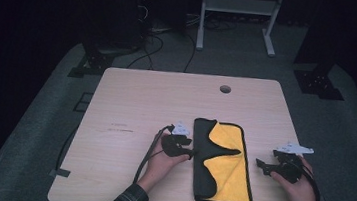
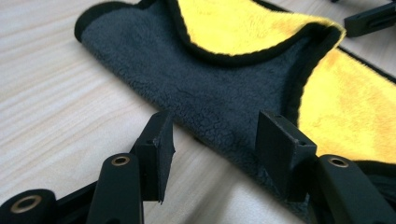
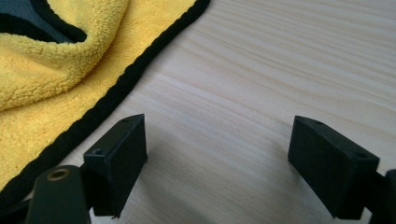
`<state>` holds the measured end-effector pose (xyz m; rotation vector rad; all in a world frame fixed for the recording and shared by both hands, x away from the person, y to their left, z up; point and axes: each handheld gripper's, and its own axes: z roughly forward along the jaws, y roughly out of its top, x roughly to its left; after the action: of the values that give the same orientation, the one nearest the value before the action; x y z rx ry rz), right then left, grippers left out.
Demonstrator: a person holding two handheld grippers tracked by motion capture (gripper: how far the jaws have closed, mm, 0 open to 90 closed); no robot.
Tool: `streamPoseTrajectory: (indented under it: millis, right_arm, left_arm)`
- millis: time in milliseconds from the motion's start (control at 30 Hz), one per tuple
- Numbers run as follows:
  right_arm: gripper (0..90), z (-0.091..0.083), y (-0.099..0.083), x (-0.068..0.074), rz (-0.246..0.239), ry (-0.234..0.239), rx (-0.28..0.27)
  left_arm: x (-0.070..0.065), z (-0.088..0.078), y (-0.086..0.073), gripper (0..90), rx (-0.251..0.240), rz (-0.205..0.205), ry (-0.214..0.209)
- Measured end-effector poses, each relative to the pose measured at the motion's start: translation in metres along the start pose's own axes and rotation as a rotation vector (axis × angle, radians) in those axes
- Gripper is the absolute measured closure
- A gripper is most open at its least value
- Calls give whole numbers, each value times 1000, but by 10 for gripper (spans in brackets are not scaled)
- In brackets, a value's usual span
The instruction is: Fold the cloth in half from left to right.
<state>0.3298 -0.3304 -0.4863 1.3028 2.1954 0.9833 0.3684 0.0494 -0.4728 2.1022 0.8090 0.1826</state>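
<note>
Fingers of both grippers spread and empty, left gripper (image 1: 189,149) beside folded cloth (image 1: 222,165), right gripper (image 1: 262,165) apart.

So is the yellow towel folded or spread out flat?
Partly folded: the towel's grey underside is flipped over the yellow along its left side, uneven, not flat.

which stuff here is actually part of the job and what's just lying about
In use:
- yellow and grey cloth, partly folded
- left tongs, open at the cloth's grey edge
- right tongs, open over bare table beside the cloth

Lying about:
- white frame on the floor beyond the table
- floor cables
</note>
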Motion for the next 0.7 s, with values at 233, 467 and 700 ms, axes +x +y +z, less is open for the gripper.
streamPoseTrajectory:
  millis: [233,467,700]
  right_arm:
    - [184,0,0,0,2,1,0]
    - [184,0,0,0,2,1,1]
    - [184,0,0,0,1,1,1]
  left_arm:
    - [-10,9,-3,565,21,45,5]
    - [-8,6,-6,798,15,38,-7]
    - [2,-3,-9,862,27,11,-26]
